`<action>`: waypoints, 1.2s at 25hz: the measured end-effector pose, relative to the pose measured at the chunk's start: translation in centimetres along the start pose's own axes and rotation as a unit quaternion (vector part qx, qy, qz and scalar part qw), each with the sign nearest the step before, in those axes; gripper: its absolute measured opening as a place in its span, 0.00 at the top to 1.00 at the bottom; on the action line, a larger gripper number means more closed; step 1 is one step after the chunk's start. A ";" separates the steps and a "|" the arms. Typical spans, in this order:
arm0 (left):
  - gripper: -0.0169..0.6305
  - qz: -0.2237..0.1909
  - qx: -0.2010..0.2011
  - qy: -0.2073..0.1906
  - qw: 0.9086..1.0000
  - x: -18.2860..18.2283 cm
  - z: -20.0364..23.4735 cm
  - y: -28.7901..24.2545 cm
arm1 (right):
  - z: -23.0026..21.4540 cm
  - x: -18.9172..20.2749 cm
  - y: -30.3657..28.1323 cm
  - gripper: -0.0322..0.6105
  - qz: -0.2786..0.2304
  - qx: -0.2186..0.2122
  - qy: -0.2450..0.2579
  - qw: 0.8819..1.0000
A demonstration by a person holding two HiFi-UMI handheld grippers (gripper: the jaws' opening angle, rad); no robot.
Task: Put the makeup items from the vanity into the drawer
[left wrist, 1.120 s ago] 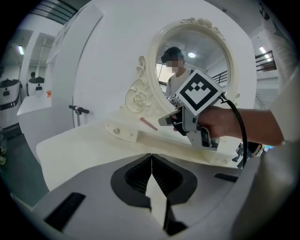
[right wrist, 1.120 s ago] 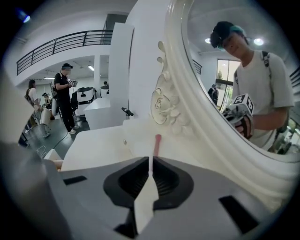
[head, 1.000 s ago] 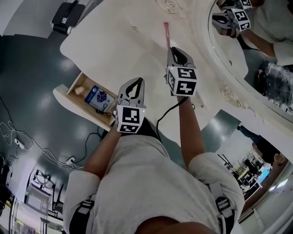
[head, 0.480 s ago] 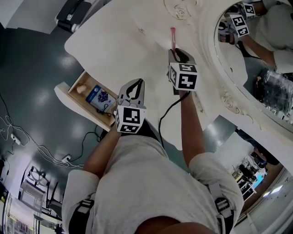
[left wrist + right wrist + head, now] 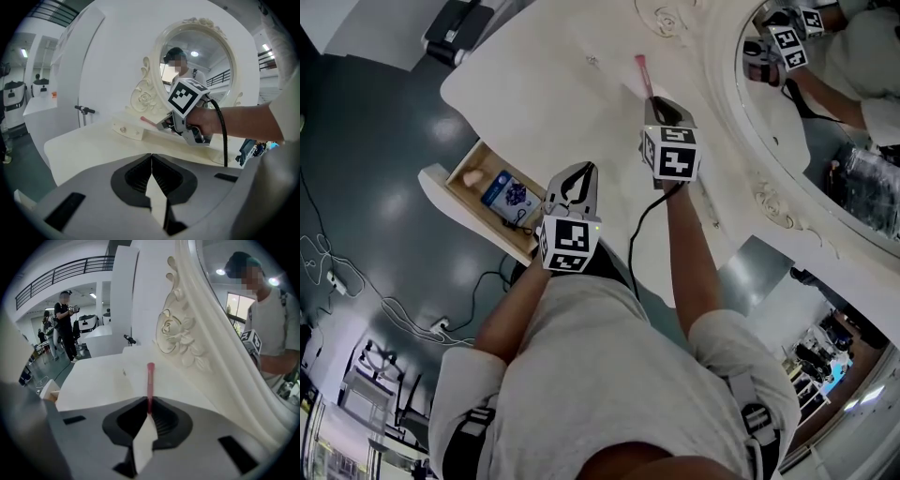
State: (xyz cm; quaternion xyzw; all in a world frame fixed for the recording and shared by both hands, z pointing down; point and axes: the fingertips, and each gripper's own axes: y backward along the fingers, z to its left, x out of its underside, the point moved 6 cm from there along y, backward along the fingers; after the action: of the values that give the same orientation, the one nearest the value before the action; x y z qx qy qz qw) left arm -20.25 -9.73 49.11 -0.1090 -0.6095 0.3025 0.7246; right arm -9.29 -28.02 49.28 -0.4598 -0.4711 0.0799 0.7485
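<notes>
Two grippers, left gripper [image 5: 582, 169], right gripper [image 5: 653, 100], one pink stick [image 5: 643, 75], one open drawer [image 5: 436, 180], one mirror [image 5: 825, 131]

Lighting is bright, even and diffuse, supplied by ceiling lamps [image 5: 24, 52] that repeat as white spots in the mirror [image 5: 225, 310]. The cream vanity top [image 5: 553, 84] renders near white with mild washout, and the dark floor [image 5: 366, 141] carries soft pale reflections. Shadows are faint and soft-edged. Both my gripper views are fisheye, with black corners and lines bowed toward the edges. The pink stick [image 5: 150, 380] between my right jaws stays sharp.
</notes>
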 end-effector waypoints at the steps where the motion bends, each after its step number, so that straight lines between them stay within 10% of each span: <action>1: 0.96 -0.001 -0.004 0.001 1.000 0.0 0.0 0.2 | 0.1 0.1 0.2 0.89 -0.003 -0.001 0.001 1.000; 30: 0.96 -0.039 -0.040 -0.030 0.998 0.4 -6.5 4.8 | 2.3 4.9 13.5 0.89 -0.115 -0.036 -0.026 0.992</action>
State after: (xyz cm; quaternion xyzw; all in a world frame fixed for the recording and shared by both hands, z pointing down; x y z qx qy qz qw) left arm -15.53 -4.31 45.35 -0.1052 -0.6467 0.2526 0.7119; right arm -4.20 -16.29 42.41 -0.4270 -0.5424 -0.0119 0.7234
